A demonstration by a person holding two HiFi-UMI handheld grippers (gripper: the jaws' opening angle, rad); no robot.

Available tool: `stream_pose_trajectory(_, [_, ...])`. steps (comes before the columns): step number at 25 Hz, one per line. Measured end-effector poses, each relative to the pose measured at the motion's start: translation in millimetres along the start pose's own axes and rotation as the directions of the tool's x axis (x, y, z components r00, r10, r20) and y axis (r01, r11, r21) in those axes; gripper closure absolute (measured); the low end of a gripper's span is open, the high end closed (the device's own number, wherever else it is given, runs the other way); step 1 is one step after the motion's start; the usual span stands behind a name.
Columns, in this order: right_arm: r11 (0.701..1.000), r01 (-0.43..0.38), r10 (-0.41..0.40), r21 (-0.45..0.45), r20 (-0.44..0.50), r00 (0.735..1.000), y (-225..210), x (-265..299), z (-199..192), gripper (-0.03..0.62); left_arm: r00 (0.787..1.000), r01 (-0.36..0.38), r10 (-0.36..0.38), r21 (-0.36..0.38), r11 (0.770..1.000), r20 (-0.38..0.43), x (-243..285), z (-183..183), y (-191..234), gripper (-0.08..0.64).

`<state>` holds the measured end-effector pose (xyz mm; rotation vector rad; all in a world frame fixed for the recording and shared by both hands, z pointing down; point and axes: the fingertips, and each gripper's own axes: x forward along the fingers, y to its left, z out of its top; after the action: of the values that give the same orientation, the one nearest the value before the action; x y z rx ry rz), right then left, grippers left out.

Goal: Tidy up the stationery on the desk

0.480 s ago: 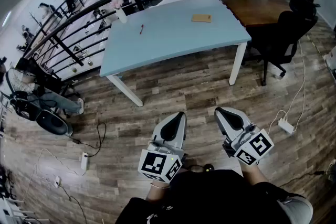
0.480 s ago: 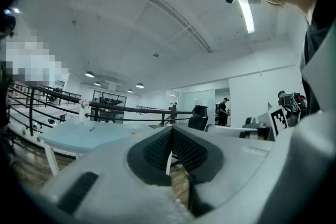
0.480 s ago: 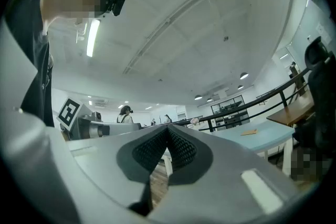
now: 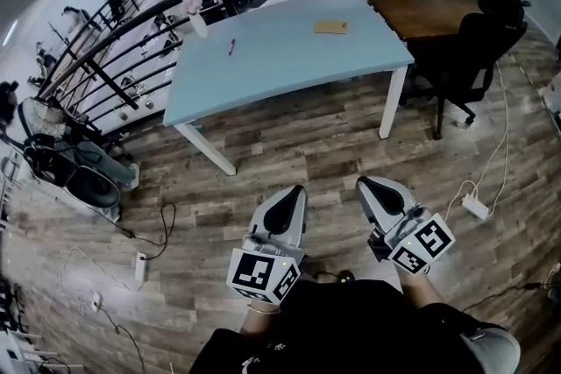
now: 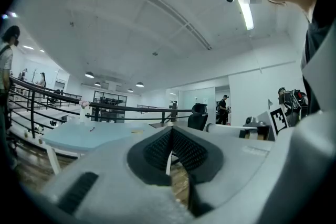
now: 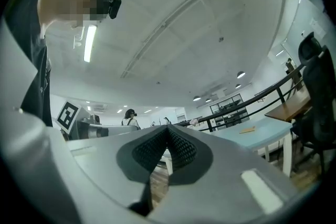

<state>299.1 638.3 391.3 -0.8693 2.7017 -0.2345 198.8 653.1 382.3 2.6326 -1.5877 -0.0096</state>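
A light blue desk (image 4: 280, 57) stands some way ahead across the wooden floor. On it lie a dark red pen (image 4: 232, 46) near the back left and a tan flat pad (image 4: 332, 27) toward the back right. The pen (image 5: 92, 129) and the pad (image 6: 247, 129) show small in the gripper views. My left gripper (image 4: 295, 191) and right gripper (image 4: 365, 185) hang side by side near my body, far from the desk. Both are shut with nothing between the jaws.
A white vase with pink flowers (image 4: 198, 16) stands at the desk's back left corner. A black office chair (image 4: 473, 57) and a brown desk (image 4: 429, 11) sit to the right. A black railing (image 4: 131, 39) runs behind. Cables and a power strip (image 4: 478, 208) lie on the floor.
The view has shifted slightly; the desk sits a little further left and up in the head view. Both grippers stay shut and side by side.
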Motion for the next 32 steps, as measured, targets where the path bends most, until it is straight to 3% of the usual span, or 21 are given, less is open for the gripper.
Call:
stream_pose_trajectory(11, [0.999,0.030,-0.030,0.011,0.027,0.999,-6.4,-25.8,7.6,0.588,0.999,0.035,-0.035,0.032,0.999,-0.023,10.1,5.1,-20.8,0.562])
stream_pose_trajectory(20, [0.996,0.091,-0.091,0.009,0.029,0.995,-24.2,-34.5,8.9,0.588,0.993,0.110,-0.109,0.032,0.993,-0.035,34.2,2.6,-29.7,0.562])
stream_pose_trajectory(32, [0.985,0.172,-0.171,-0.033,0.026,0.985,-70.5,-9.4,21.8,0.588,0.981,0.194,-0.194,0.014,0.981,-0.010,92.0,8.5,-8.1,0.563])
